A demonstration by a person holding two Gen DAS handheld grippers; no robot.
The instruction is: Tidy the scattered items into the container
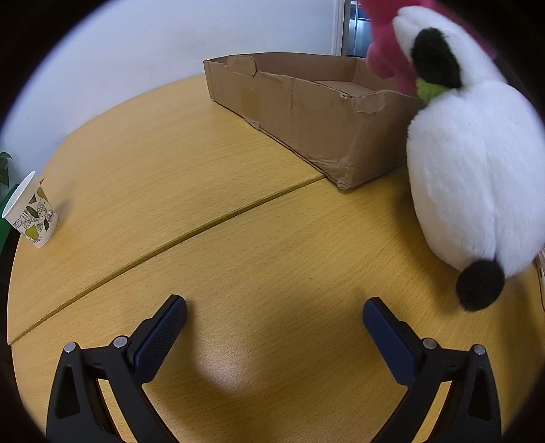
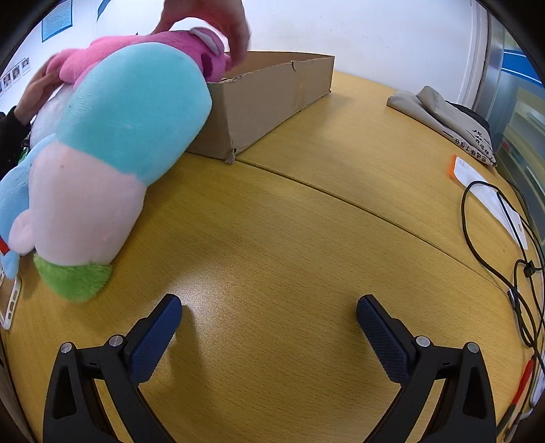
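Left gripper [image 1: 274, 313] and right gripper [image 2: 269, 311]: both spread wide, empty, above bare table [image 1: 211, 218]. Only the left view shows the paper cup [image 1: 31, 211] near the table edge and the white plush [image 1: 473, 170] beside the cardboard box [image 1: 306, 102]. Only the right view shows the turquoise plush [image 2: 112, 143] touching the box, bare hands [image 2: 211, 20] on a pink plush [image 2: 163, 51], cables [image 2: 511, 255], and a printed bag [image 2: 453, 122], its writing illegible.

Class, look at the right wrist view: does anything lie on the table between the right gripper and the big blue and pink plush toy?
Nothing visible does. The right gripper is open over bare table, and the plush lies ahead to its left, leaning by the box. A bare hand is above the pink toy behind it.
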